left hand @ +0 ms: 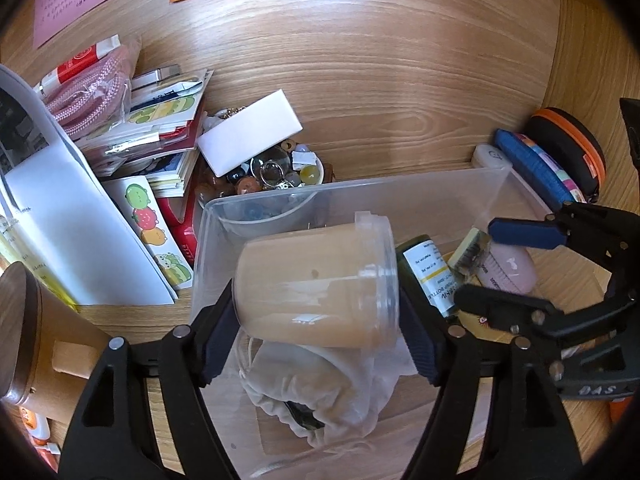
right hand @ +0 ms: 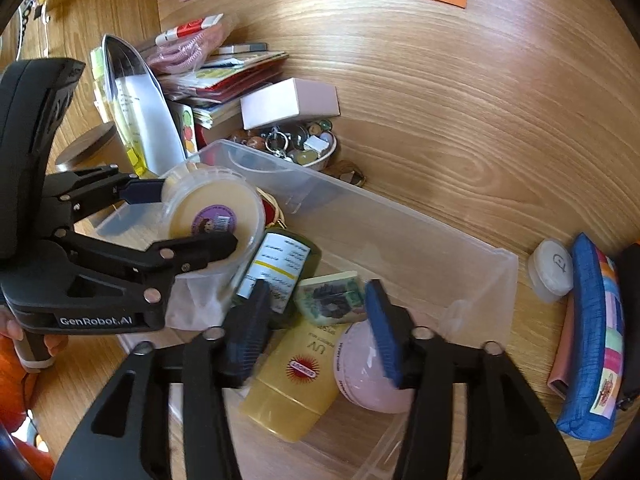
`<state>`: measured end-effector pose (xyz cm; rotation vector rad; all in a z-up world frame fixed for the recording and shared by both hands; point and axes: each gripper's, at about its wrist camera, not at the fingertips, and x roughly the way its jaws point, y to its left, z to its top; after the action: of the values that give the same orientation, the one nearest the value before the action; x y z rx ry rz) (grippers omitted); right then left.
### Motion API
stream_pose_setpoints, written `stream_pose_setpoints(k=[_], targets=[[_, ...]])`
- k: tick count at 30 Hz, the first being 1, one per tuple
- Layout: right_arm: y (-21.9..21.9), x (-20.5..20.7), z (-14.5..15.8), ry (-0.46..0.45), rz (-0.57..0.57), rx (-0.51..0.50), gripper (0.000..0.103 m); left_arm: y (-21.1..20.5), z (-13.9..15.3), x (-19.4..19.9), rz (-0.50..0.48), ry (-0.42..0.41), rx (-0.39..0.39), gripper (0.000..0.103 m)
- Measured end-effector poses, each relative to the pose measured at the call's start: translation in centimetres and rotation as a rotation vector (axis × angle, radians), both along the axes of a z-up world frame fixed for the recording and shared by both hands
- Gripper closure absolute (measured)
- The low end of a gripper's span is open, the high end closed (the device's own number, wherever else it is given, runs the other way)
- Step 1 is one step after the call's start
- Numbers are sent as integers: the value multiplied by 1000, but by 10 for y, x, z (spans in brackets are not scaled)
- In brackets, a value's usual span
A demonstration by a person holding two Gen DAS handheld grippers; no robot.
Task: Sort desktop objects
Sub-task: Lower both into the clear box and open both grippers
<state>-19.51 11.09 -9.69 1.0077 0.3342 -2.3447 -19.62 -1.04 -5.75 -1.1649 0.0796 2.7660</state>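
Observation:
My left gripper (left hand: 316,312) is shut on a clear plastic jar of tan cream (left hand: 316,284), held on its side over the clear plastic bin (left hand: 280,200). The jar (right hand: 212,216) and left gripper (right hand: 188,220) also show in the right wrist view. My right gripper (right hand: 316,328) is open and empty above the bin (right hand: 400,216), over a yellow UV sunscreen tube (right hand: 296,380), a pink round case (right hand: 368,376), a dark green bottle (right hand: 280,268) and a small patterned box (right hand: 332,296). A white drawstring pouch (left hand: 308,396) lies in the bin under the jar.
A bowl of trinkets (right hand: 304,148) and a white box (right hand: 292,102) sit behind the bin. Booklets and papers (left hand: 92,184) pile up at left. A blue pencil case (right hand: 592,340), a white round lid (right hand: 554,270) and an orange-rimmed case (left hand: 568,152) lie right of the bin.

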Motion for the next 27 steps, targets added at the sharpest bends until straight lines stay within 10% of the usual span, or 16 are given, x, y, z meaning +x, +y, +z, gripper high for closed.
stream_pose_setpoints(k=[27], targets=[[22, 43, 49, 108, -73, -26, 26, 2, 51, 46, 21, 122, 0, 8]])
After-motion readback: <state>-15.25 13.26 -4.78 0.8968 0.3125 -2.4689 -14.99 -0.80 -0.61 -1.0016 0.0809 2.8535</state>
